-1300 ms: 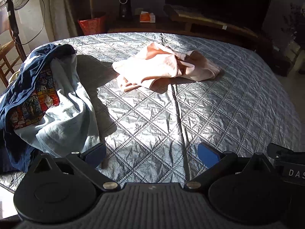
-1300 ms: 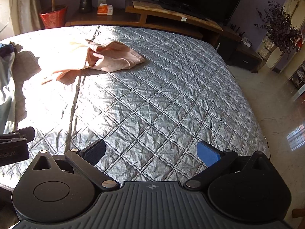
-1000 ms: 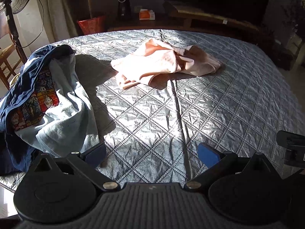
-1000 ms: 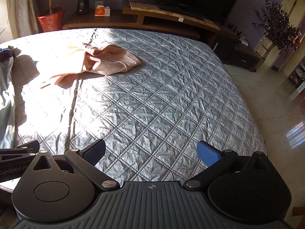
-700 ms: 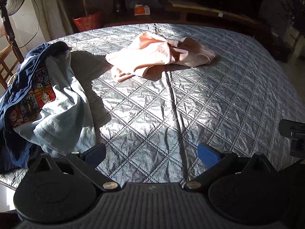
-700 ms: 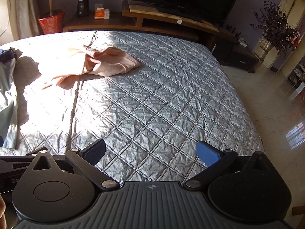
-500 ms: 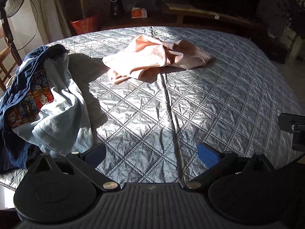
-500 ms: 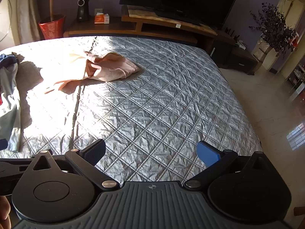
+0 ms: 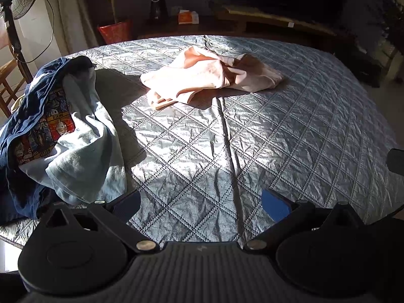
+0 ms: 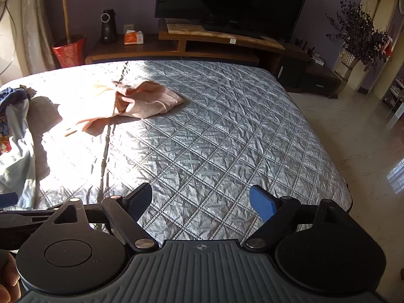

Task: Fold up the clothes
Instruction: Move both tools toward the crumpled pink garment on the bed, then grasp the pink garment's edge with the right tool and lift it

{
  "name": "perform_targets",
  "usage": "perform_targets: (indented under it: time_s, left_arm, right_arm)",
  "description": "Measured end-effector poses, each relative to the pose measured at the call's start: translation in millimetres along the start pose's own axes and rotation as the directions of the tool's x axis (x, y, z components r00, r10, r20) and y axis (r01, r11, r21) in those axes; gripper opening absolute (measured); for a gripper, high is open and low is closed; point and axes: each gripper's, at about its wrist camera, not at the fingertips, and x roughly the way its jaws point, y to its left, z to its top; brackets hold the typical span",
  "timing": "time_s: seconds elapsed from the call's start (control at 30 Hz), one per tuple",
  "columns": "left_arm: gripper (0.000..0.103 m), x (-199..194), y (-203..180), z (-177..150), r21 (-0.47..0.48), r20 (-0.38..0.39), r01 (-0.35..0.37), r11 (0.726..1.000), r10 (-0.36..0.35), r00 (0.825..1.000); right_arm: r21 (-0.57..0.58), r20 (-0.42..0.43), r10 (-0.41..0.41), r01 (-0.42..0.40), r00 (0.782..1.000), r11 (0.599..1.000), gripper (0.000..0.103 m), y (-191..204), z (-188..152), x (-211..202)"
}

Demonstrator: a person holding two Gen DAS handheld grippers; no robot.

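A crumpled peach garment (image 9: 207, 78) lies on the far middle of the grey quilted bed (image 9: 303, 131); it also shows in the right wrist view (image 10: 136, 101). A pile of a navy printed shirt (image 9: 38, 116) and a light blue garment (image 9: 85, 151) lies at the bed's left edge, and shows in the right wrist view (image 10: 17, 151). My left gripper (image 9: 200, 205) is open and empty above the bed's near edge, right of the pile. My right gripper (image 10: 200, 202) is open and empty above the near edge, far from the peach garment.
A wooden TV stand (image 10: 222, 43) with a TV (image 10: 232, 2) stands beyond the bed. A red plant pot (image 10: 69, 54) and a fan (image 9: 20, 2) are at the left. Tiled floor (image 10: 366, 139) lies right of the bed.
Both grippers have drawn back and risen a little, so the bed and garments look farther away. The jaws have stayed open. The garments have not moved.
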Motion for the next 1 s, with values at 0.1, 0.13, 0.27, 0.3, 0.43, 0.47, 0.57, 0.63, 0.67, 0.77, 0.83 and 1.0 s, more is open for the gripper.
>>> perform_targets:
  time_s: [0.1, 0.13, 0.27, 0.3, 0.43, 0.47, 0.57, 0.63, 0.67, 0.77, 0.83, 1.0]
  left_arm:
    - [0.102, -0.5, 0.2, -0.1, -0.002, 0.003, -0.002, 1.000, 0.002, 1.000]
    - [0.102, -0.2, 1.1, 0.0, -0.007, 0.002, -0.002, 1.000, 0.002, 1.000]
    - [0.102, 0.9, 4.6, 0.3, -0.028, 0.002, 0.000, 1.000, 0.000, 1.000]
    - [0.102, 1.2, 5.5, 0.4, -0.033, 0.001, 0.000, 0.999, 0.000, 1.000]
    - [0.102, 5.7, 3.3, 2.6, -0.007, -0.023, -0.013, 1.000, 0.012, 1.000]
    - [0.102, 5.9, 2.7, 2.8, -0.003, -0.022, -0.009, 1.000, 0.009, 1.000]
    - [0.089, 6.5, 2.1, 2.5, -0.007, -0.024, 0.023, 1.000, -0.023, 0.999]
    - [0.072, 7.0, 3.3, 1.6, -0.024, -0.025, 0.035, 0.999, -0.036, 0.999]
    - [0.063, 7.9, 5.0, 1.4, -0.041, -0.027, 0.048, 0.998, -0.049, 0.998]
    - [0.052, 10.3, 14.0, -1.5, -0.120, -0.007, 0.077, 0.990, -0.079, 0.997]
    - [0.045, 12.0, 19.7, -1.4, -0.168, -0.003, 0.082, 0.982, -0.084, 0.996]
    - [0.047, 13.3, 24.9, 4.2, -0.195, 0.023, 0.081, 0.977, -0.078, 0.997]
  right_arm:
    - [0.012, -0.012, 0.005, -0.005, 1.000, 1.000, 0.076, -2.9, -2.0, 2.5]
    - [0.015, -0.012, 0.008, -0.008, 1.000, 1.000, 0.073, -3.7, -2.7, 2.9]
    - [0.027, 0.007, 0.030, -0.030, 1.000, 0.999, 0.065, -4.9, -5.0, 4.4]
    - [0.026, 0.015, 0.032, -0.033, 0.999, 0.999, 0.065, -5.0, -5.6, 4.5]
    - [0.033, 0.113, 0.100, -0.105, 0.989, 0.994, 0.066, -10.8, -9.7, 1.5]
    - [0.027, 0.135, 0.110, -0.114, 0.985, 0.993, 0.067, -11.6, -10.1, 0.5]
    - [0.002, 0.190, 0.131, -0.134, 0.973, 0.991, 0.067, -12.8, -9.6, -1.0]
    - [-0.009, 0.219, 0.147, -0.148, 0.965, 0.989, 0.067, -13.8, -8.6, -0.9]
    - [-0.006, 0.219, 0.154, -0.156, 0.963, 0.988, 0.067, -15.4, -7.3, 0.8]
    - [0.028, 0.215, 0.183, -0.193, 0.959, 0.981, 0.067, -23.9, -2.6, 8.4]
    - [0.070, 0.207, 0.200, -0.218, 0.958, 0.973, 0.066, -33.9, 1.2, 17.9]
    - [0.103, 0.177, 0.232, -0.253, 0.956, 0.962, 0.063, -49.7, 15.6, 50.2]
